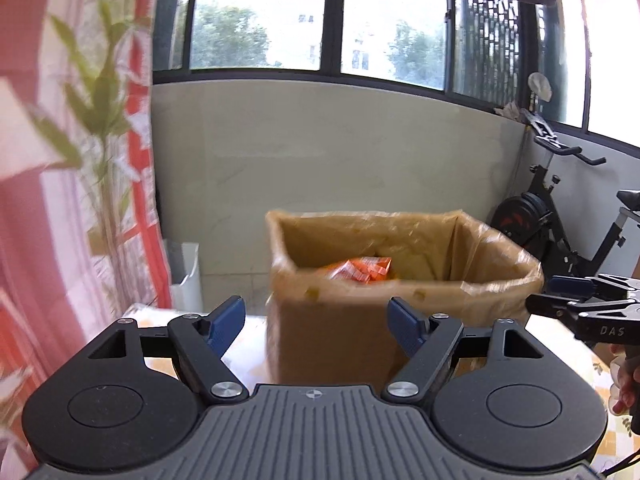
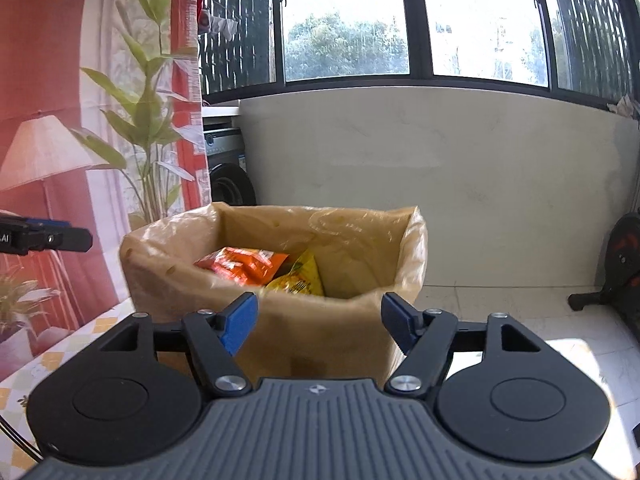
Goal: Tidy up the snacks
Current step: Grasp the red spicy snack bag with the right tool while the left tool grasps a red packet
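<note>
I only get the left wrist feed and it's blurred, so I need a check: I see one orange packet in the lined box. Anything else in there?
Observer: Yes, a yellow packet lies beside the orange packet in the lined box.
Operator: Is the right gripper holding anything?
Observer: No, the right gripper is open and empty, short of the box.
Operator: What is behind the box on the left?
Observer: A washing machine, past the curtain.

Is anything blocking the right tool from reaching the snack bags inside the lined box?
Nothing visible does. The right tool is open and empty, facing the box, whose top is open above the orange bag and yellow bag.
</note>
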`<state>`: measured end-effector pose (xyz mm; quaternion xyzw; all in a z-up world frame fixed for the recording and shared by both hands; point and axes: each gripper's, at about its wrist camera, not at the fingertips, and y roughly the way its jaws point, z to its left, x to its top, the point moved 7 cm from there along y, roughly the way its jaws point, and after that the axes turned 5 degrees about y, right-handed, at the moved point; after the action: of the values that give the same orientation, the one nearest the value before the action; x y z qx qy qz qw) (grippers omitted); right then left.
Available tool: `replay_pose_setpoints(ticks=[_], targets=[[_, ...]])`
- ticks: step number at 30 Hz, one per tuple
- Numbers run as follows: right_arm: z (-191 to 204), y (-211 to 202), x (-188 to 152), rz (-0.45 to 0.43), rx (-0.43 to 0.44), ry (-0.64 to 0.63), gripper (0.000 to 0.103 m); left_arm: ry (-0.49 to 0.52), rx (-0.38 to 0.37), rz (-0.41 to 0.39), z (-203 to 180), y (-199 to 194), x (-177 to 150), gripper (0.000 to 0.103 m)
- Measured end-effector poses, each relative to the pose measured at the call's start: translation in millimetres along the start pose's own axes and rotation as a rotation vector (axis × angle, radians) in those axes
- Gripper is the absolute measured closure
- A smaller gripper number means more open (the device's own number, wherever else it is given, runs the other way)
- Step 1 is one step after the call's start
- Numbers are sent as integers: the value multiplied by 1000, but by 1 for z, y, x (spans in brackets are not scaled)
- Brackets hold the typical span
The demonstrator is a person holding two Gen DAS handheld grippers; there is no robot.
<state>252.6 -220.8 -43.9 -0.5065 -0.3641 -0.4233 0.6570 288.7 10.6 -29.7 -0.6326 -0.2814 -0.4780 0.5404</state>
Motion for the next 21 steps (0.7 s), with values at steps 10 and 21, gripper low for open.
replay_pose_setpoints(ticks=[10,21], targets=[[-4,1,-60,63,3,14,32,-66,73,117,28,-9,-77,24],[-30,37,-143,264,-83,55,32,-177,123,221,44,-3,-135,25]])
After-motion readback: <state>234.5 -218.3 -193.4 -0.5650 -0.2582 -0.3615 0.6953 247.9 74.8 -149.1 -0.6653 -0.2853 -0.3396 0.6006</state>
